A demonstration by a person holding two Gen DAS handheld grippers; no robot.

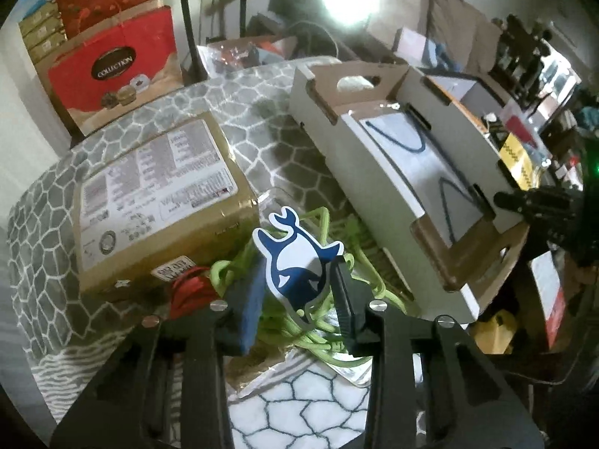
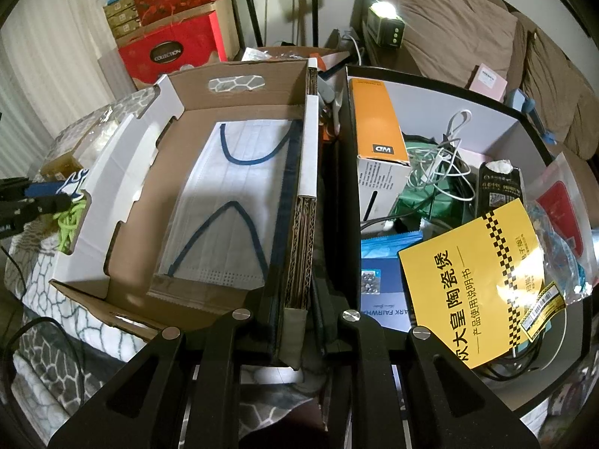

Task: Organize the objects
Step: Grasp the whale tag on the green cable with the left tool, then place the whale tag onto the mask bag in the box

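Observation:
My left gripper (image 1: 295, 280) is shut on a blue-and-white whale-shaped card (image 1: 295, 258), held above a tangle of green cord (image 1: 322, 321) on the patterned cloth. A white cardboard tray box (image 1: 378, 172) with a white face mask (image 1: 423, 164) inside lies to the right. In the right wrist view my right gripper (image 2: 299, 321) is shut on the right wall of the tray box (image 2: 305, 202); the mask (image 2: 228, 202) lies flat inside. The left gripper with the whale card (image 2: 67, 189) shows at the left edge.
A gold box with a label (image 1: 157, 194) lies left of the cord, a red item (image 1: 191, 288) beside it. Red gift boxes (image 1: 112, 60) stand behind. A black bin (image 2: 584, 269) right of the tray holds an orange box (image 2: 374, 119), cables (image 2: 438, 164) and a yellow manual (image 2: 483, 280).

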